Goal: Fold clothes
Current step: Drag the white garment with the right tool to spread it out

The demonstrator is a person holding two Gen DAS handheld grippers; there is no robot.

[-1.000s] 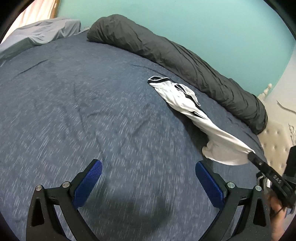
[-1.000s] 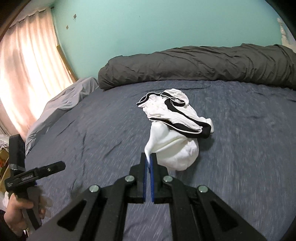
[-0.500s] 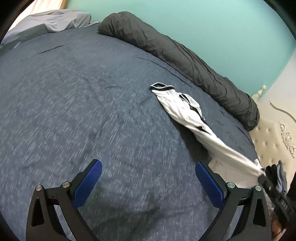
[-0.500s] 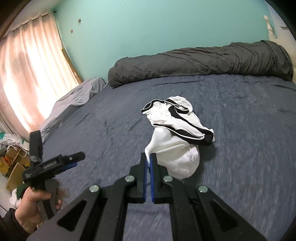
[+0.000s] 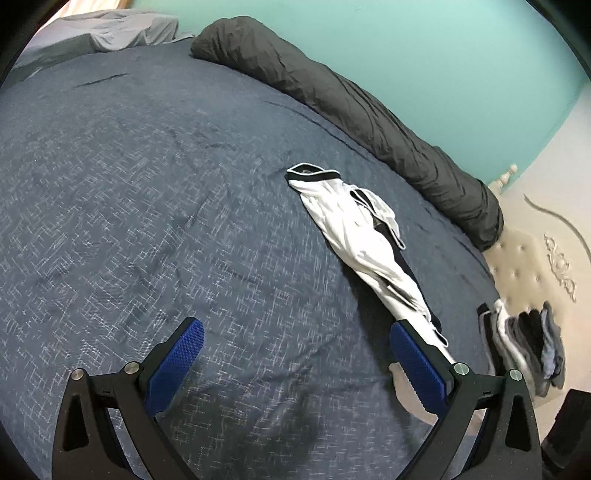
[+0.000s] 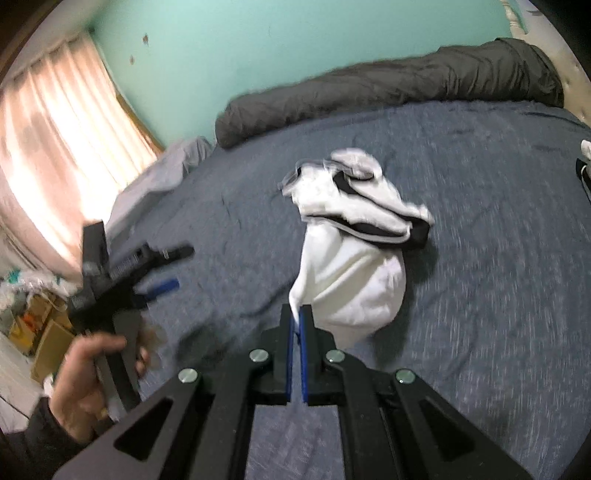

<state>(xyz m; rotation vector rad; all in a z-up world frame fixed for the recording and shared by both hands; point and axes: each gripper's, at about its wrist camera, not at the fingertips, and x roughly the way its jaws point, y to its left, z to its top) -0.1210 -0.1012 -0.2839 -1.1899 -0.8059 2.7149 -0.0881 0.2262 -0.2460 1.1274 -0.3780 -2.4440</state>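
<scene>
A white garment with black trim point(image 5: 365, 236) lies stretched in a long strip on the blue bedspread point(image 5: 147, 206). In the right wrist view the garment point(image 6: 351, 266) hangs bunched from my right gripper point(image 6: 296, 317), which is shut on its near white edge. My left gripper point(image 5: 295, 354) is open and empty, low over the bedspread, its right pad beside the garment's near end. The left gripper also shows in the right wrist view point(image 6: 162, 269), held in a hand at the left.
A rolled dark grey duvet point(image 5: 369, 114) lies along the far side by the teal wall. A pile of dark and grey clothes point(image 5: 532, 347) sits by the tufted headboard point(image 5: 524, 266). A grey sheet point(image 5: 103, 33) lies far left. Curtains point(image 6: 55, 147) and clutter stand at the left.
The right gripper has pulled the garment's edge toward me, stretching it into a longer strip. The left gripper has moved closer to the garment's near end and stayed open.
</scene>
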